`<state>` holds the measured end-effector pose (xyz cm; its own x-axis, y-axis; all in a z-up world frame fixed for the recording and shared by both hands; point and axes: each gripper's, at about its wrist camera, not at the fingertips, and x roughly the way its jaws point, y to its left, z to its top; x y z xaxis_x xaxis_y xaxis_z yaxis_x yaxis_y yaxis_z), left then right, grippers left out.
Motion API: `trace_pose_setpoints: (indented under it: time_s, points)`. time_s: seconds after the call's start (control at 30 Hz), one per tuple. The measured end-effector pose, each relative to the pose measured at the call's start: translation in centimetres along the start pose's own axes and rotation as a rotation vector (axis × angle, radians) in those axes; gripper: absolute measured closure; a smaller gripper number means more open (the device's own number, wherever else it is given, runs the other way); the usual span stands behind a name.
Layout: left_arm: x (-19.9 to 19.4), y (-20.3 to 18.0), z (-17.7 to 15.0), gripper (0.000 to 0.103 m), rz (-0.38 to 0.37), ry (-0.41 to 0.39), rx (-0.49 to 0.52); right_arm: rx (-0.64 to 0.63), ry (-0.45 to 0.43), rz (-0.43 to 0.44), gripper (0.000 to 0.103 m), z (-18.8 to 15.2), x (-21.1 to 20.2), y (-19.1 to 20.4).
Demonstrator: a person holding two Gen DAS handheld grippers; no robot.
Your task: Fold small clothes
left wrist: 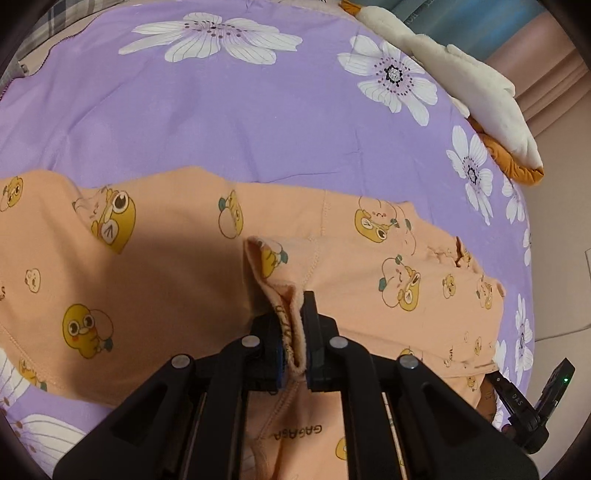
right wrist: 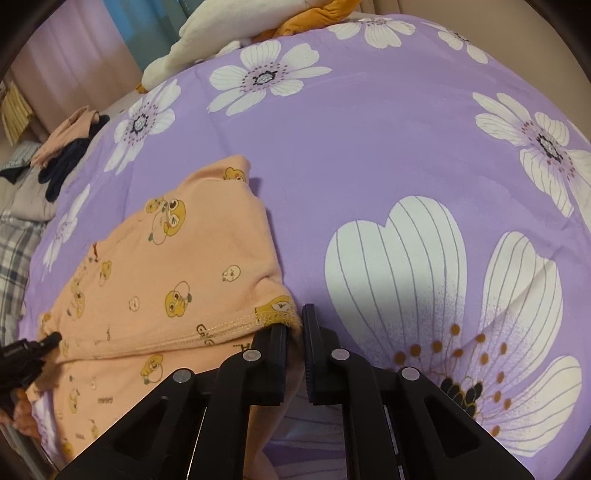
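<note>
Left wrist view
- Left gripper: clenched on a bunched fold of the peach garment; cloth fills the narrow gap between the two black fingers.
- Peach garment: printed with yellow cartoon ducks, spread in a wide band across the near part of the purple flowered bedspread, running from the left edge of the bed toward the right edge; a seam and a hem with lettering show near the fingers.
- Right gripper: only its black body shows at the lower right, at the garment's right end; from here I cannot tell how its jaws stand.
- Plush toy: white and orange, lying at the far right corner of the bed.

Right wrist view
- Right gripper: jaws nearly together, pinching the stitched hem corner of the garment; peach cloth sits between the pads.
- Garment: lies to the left of the fingers, on the left half of the bedspread.
- Left gripper: a dark tip at the left edge, touching the garment.
- Pile of clothes: peach and dark pieces beyond the bed's far left edge.
- Plush toy: at the far edge.
</note>
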<state>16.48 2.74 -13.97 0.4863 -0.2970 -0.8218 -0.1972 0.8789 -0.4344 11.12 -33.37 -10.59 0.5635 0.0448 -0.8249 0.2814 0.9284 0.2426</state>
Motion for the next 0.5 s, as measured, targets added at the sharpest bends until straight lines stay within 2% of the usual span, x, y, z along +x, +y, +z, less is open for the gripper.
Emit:
trace_pose_setpoints:
  time_s: [0.13,0.2,0.23,0.27,0.33,0.43,0.5]
  points:
    - [0.0,0.1,0.0,0.093,-0.005,0.005,0.010,-0.003,0.035,0.007,0.095,0.0,-0.7,-0.3]
    - [0.1,0.2,-0.2,0.093,-0.005,0.002,0.020,0.018,0.061,0.028,0.088,0.1,-1.5,-0.5]
    - [0.1,0.2,-0.3,0.093,-0.006,0.001,0.020,0.015,0.058,0.038,0.076,0.2,-2.1,-0.5]
    - [0.2,0.3,-0.3,0.093,-0.009,0.001,0.015,-0.002,0.037,0.050,0.060,0.5,-3.1,-0.5]
    - [0.3,0.5,-0.3,0.093,-0.015,0.002,0.001,-0.025,-0.013,0.070,0.045,1.3,-4.8,-0.2]
    - [0.3,0.5,-0.3,0.093,-0.020,0.005,-0.011,-0.013,-0.043,0.171,0.045,3.8,-5.3,-0.4]
    - [0.3,0.4,-0.3,0.093,-0.021,0.004,-0.010,0.009,-0.023,0.178,0.045,5.6,-3.7,-0.3]
